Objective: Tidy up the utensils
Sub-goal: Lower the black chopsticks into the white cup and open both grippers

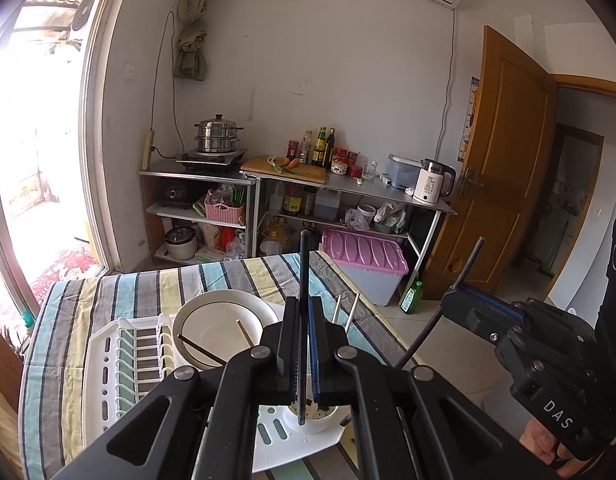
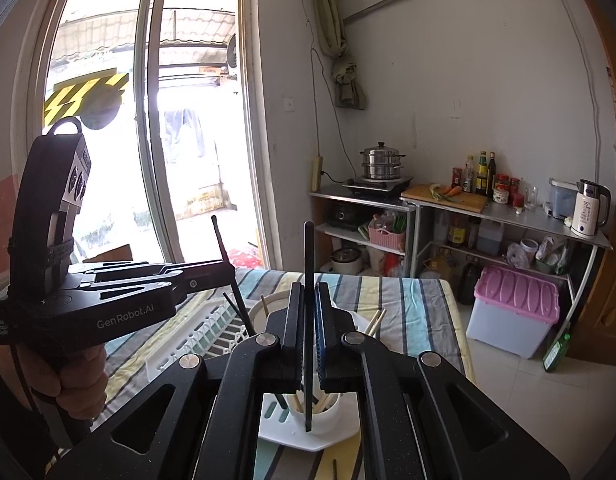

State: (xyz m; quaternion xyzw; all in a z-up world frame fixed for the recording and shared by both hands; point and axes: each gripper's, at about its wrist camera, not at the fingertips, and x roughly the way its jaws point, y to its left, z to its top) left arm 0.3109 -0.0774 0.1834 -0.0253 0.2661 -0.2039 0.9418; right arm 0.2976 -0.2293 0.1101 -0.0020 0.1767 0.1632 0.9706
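Black chopsticks, one per gripper. My left gripper was clamped on a black chopstick, held near upright, its lower tip over or just inside the white cup on the drying rack; I couldn't tell if it touched the bottom. My right gripper was also closed on a black chopstick, vertical, tip hanging at the cup's front edge in the right wrist view, looking outside the rim rather than in. The cup already had several wooden chopsticks in it. More strays were left: a black one and a wooden one lying in the white bowl, two pale ones sticking up just beside the left fingers, and one on the striped tablecloth near the rack base. I judged both sticks were about to drop in. Risks as I saw them: the two grippers were close over one small cup, so they could knock each other; the right tip might land outside the rim and skid off the rack; the cup looked light and could tip if a stick pushed its wall; a high release could let a stick bounce out. Depth through the fisheye was poor, so alignment was my guess.
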